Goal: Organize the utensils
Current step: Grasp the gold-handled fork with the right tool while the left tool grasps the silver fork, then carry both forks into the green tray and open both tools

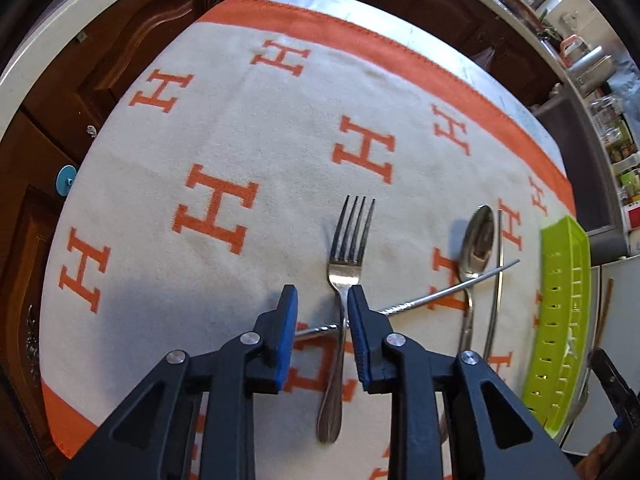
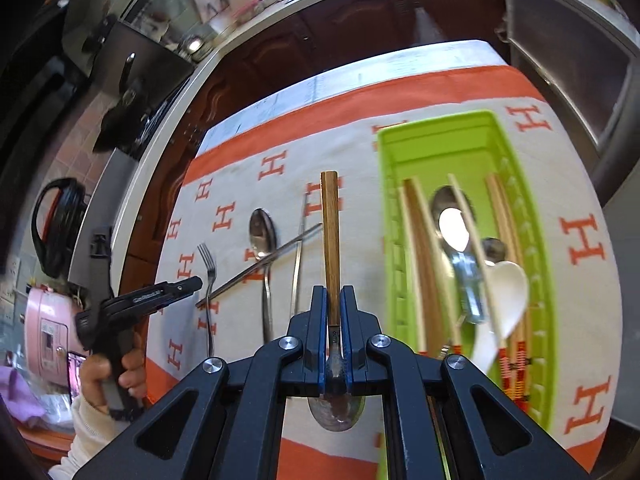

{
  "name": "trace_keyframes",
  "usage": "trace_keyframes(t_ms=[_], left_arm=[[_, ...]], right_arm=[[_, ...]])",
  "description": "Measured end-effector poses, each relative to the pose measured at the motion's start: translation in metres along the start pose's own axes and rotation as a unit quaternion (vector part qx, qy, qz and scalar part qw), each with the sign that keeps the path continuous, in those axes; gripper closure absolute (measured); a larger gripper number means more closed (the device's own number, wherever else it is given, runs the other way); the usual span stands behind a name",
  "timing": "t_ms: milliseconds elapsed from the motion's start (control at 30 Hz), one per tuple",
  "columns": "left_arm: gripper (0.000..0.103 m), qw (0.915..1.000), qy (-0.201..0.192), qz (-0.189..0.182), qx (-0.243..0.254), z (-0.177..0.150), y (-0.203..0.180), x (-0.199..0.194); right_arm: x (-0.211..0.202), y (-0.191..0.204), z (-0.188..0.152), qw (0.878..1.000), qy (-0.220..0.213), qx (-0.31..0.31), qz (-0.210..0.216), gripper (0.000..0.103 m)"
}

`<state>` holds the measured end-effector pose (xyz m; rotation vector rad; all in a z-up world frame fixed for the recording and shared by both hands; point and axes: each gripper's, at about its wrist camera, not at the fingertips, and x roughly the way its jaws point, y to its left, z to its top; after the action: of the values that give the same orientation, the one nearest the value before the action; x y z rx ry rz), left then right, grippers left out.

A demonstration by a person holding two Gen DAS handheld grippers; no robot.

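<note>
I am working over a white cloth (image 1: 248, 152) patterned with orange letters, with a green tray (image 2: 452, 148) lying on it toward my right side. In that tray I count one metal spoon (image 2: 454, 224), one white spoon (image 2: 508, 292) and several wooden chopsticks (image 2: 426, 272), too overlapped to number surely. On the cloth beside the tray lie one fork (image 1: 344, 268), one steel spoon (image 1: 476, 240) and two thin metal chopsticks (image 1: 452, 288), one crossing over the fork's handle and the spoon's neck. My right gripper (image 2: 333, 296) is clamped on a wooden-handled spoon (image 2: 330, 232), held near the neck, its metal bowl hanging back under the camera and the handle pointing forward. I judge it light and stiff; the wood should give better purchase than the steel. My left gripper (image 1: 322, 298) hangs over the fork with its fingers a little apart, holding nothing. The fork looks smooth and slippery, so I would take it at the narrow handle just below the head, though the crossing chopstick may get dragged along.
</note>
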<state>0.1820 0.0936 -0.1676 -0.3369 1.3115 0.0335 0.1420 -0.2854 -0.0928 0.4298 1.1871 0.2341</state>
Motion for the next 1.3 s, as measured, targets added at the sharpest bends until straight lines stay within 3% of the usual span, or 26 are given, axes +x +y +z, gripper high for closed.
trace_keyframes(t_ms=[67, 300, 633, 700, 1000, 1133, 1300], left_arm=[[0.090, 0.9999, 0.004, 0.007, 0.006, 0.001, -0.002, 0.005], [0.091, 0.9982, 0.007, 0.039, 0.046, -0.006, -0.021, 0.010], [0.091, 0.9944, 0.002, 0.079, 0.070, -0.013, -0.031, 0.008], [0.098, 0.9933, -0.002, 0.087, 0.076, -0.015, -0.034, 0.007], [0.101, 0.9988, -0.025, 0.003, 0.042, -0.031, -0.023, -0.015], [0.101, 0.9970, -0.035, -0.048, 0.050, -0.047, -0.025, -0.039], [0.101, 0.9935, -0.054, -0.082, 0.058, -0.063, -0.026, -0.054]], right_arm=[[-0.007, -0.012, -0.004, 1.000, -0.002, 0.007, 0.003, 0.097], [-0.013, -0.040, -0.009, 1.000, -0.001, 0.021, 0.005, 0.097], [-0.005, -0.040, -0.008, 1.000, -0.003, 0.030, 0.004, 0.097], [-0.004, -0.041, -0.009, 0.999, -0.003, 0.034, 0.005, 0.097], [-0.008, -0.045, -0.016, 0.999, -0.008, 0.045, 0.012, 0.097], [-0.012, -0.052, -0.019, 0.998, -0.014, 0.051, 0.014, 0.097], [-0.014, -0.060, -0.025, 0.998, -0.018, 0.063, 0.015, 0.097]])
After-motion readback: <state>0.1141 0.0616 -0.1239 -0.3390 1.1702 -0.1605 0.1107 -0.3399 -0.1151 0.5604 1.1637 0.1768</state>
